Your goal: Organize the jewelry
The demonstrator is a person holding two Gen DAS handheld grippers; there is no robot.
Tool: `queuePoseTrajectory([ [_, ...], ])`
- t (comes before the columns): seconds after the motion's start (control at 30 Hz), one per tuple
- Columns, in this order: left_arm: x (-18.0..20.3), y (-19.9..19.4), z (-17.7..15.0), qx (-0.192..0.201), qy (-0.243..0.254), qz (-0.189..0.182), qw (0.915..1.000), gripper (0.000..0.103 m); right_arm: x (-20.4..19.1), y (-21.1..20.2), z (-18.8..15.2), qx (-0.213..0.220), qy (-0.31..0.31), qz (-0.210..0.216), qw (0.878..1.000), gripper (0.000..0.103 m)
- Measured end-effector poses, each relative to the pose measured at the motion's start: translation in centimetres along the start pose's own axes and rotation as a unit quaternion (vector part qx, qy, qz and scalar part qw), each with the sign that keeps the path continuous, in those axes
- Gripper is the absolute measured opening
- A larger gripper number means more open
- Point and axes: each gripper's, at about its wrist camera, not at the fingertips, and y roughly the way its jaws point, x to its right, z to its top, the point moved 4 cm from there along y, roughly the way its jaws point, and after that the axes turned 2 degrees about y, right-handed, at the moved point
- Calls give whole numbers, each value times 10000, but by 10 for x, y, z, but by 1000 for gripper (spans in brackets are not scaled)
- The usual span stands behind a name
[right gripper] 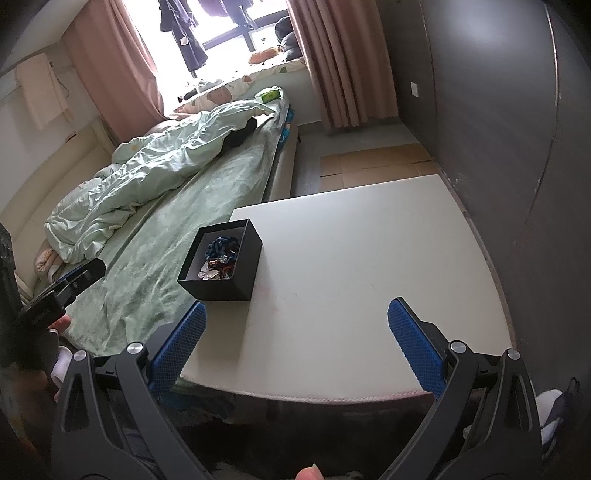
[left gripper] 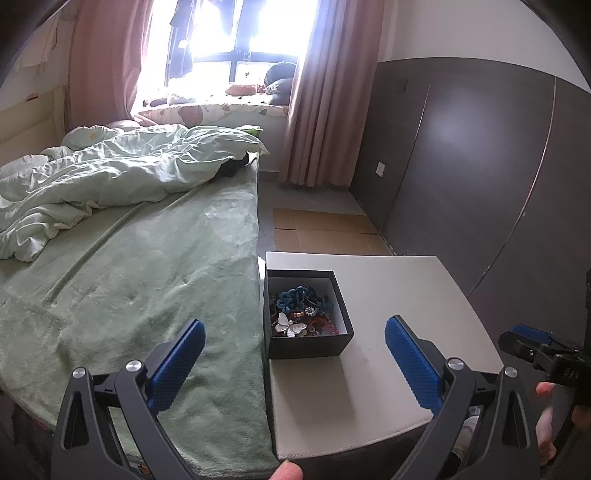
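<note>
Hovering left gripper (left gripper: 293,363) fingers wide apart, empty | right gripper (right gripper: 295,341) likewise | jewelry box (left gripper: 306,314) untouched on table (right gripper: 369,258)

Bed with pale green plush cover (left gripper: 140,266), beside white square table (right gripper: 369,266). Crumpled light green duvet (left gripper: 110,173) heaped at bed's far end. Dusty pink curtains (left gripper: 317,110) flanking bright window (left gripper: 236,33). Flattened brown cardboard (left gripper: 325,232) on floor. Dark grey wall panels (left gripper: 461,166).

Home bedroom — unmade bed (left gripper: 129,258) with green duvet (left gripper: 110,173), pink curtains (left gripper: 317,92), laundry-hung window (left gripper: 229,37)
</note>
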Motion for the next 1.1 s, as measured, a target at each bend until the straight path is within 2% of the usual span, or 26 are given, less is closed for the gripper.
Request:
queuePoseTrajectory([
  [0.07, 1, 1, -1, -21, -20, -76, 10000, 95, 0, 0, 0, 0, -3, -2, 10000, 98],
  [0.17, 2, 3, -3, -44, 21, 29, 10000, 95, 1, -1, 0, -1, -10, -1, 10000, 98],
  [0.5, 5, -1, -6, -22, 31, 33, 10000, 95, 9, -5, -8, -3, 42, -89, 10000, 98],
  [0.87, 16, -11, -12, 137, 183, 5, 9997, 95, 13, -9, -16, -20, 28, -164, 9999, 98],
  [1.1, 14, -4, -10, 130, 162, 95, 9997, 95, 12, 4, -15, -4, 81, -294, 9995, 98],
])
